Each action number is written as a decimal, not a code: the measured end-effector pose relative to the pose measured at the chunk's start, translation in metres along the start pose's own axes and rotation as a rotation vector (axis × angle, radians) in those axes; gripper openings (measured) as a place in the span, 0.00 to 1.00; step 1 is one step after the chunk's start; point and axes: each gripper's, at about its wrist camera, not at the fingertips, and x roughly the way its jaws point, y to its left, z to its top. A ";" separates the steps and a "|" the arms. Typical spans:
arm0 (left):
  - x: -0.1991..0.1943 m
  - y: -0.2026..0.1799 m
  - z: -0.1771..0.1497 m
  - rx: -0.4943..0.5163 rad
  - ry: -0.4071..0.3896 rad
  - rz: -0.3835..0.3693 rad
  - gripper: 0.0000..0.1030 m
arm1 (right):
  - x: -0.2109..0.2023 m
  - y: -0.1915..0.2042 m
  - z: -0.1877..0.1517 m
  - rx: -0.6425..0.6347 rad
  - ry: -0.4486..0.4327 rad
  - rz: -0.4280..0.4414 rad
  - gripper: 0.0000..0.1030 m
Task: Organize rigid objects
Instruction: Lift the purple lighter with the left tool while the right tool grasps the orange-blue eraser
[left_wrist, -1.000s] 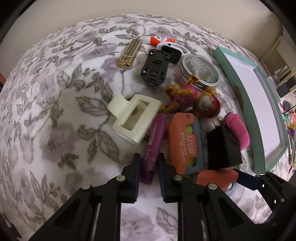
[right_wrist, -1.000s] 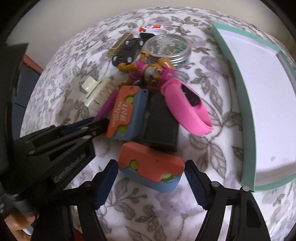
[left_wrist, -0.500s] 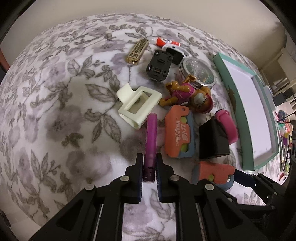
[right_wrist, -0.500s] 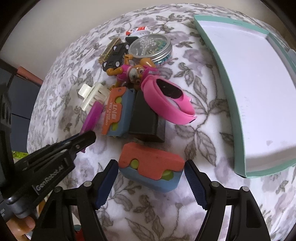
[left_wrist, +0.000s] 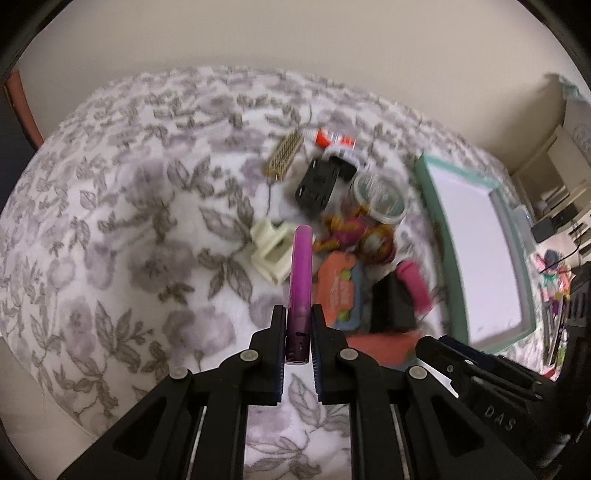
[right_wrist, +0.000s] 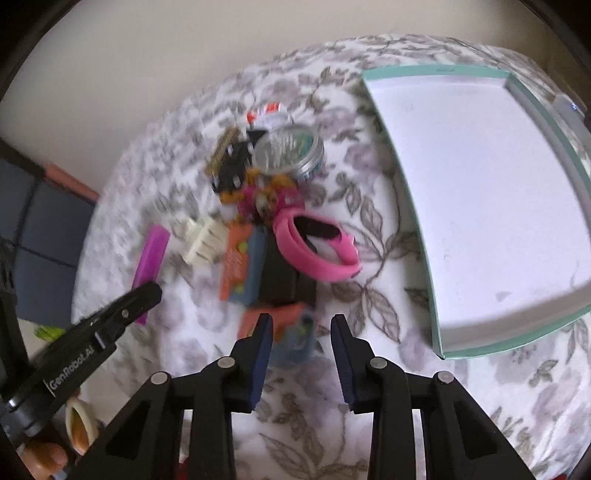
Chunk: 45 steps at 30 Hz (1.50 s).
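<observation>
Left tool (left_wrist: 298, 328): clamped on the lower end of a purple marker (left_wrist: 301, 280), which points away from the camera and is lifted off the floral cloth (left_wrist: 110, 229) covering the surface.

Right tool (right_wrist: 301, 332): jaws closing, with an orange-and-blue block (right_wrist: 291, 328) between them. The view is blurred there; whether the right-hand pad has reached the block cannot be told.

Just beyond that block lies a black box (right_wrist: 282, 273), with a second orange-and-blue block (right_wrist: 242, 266) touching its left side. A pink band (right_wrist: 317, 251) rests against the black box on its right. A cream hair clip (left_wrist: 271, 247) lies left of the second block.

Further back is an orange-and-pink toy figure (left_wrist: 354, 232), then a round tin with a clear lid (right_wrist: 290, 151). A black toy car (left_wrist: 317, 182) lies beside the tin, a gold studded piece (left_wrist: 286, 155) to its left, and a red-and-white tube (left_wrist: 334, 139) at the far edge of the pile.

A teal-rimmed tray (right_wrist: 417, 229) with a white floor lies to the right of the pile, apart from it.
</observation>
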 end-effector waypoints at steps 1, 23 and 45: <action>-0.005 -0.002 0.002 0.002 -0.012 0.000 0.12 | -0.003 -0.002 0.002 0.008 -0.009 0.016 0.35; 0.036 0.017 -0.018 -0.073 0.061 0.098 0.12 | 0.025 0.012 -0.006 -0.105 0.087 -0.022 0.55; 0.068 0.060 -0.038 -0.209 0.145 0.022 0.12 | 0.062 0.028 -0.001 -0.187 0.143 0.020 0.59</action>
